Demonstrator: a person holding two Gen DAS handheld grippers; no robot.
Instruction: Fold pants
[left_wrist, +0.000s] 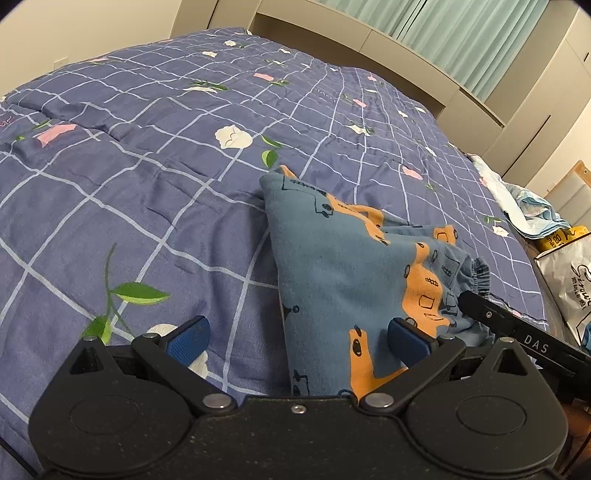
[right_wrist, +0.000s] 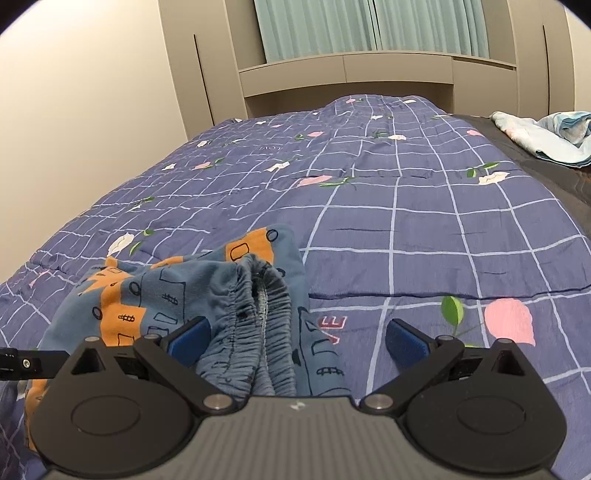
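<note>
Left wrist view: quilt (left_wrist: 155, 192), blue check with flowers, bare on the left. Left gripper (left_wrist: 298, 334), jaws wide, nothing held, angled down; right pad on the cloth. Pants (left_wrist: 332, 269), blue with orange print, bunched on the quilt near the front edge. Right gripper's finger (left_wrist: 491, 314) touching the gathered waistband (left_wrist: 480, 277).

Right wrist view: waistband between the right gripper (right_wrist: 298, 338) jaws, spread wide, unclamped, tilted down.

Step, as judged: regrasp. Pinch waistband corners cleanly, one layer stack each, then lift and spread flat.
</note>
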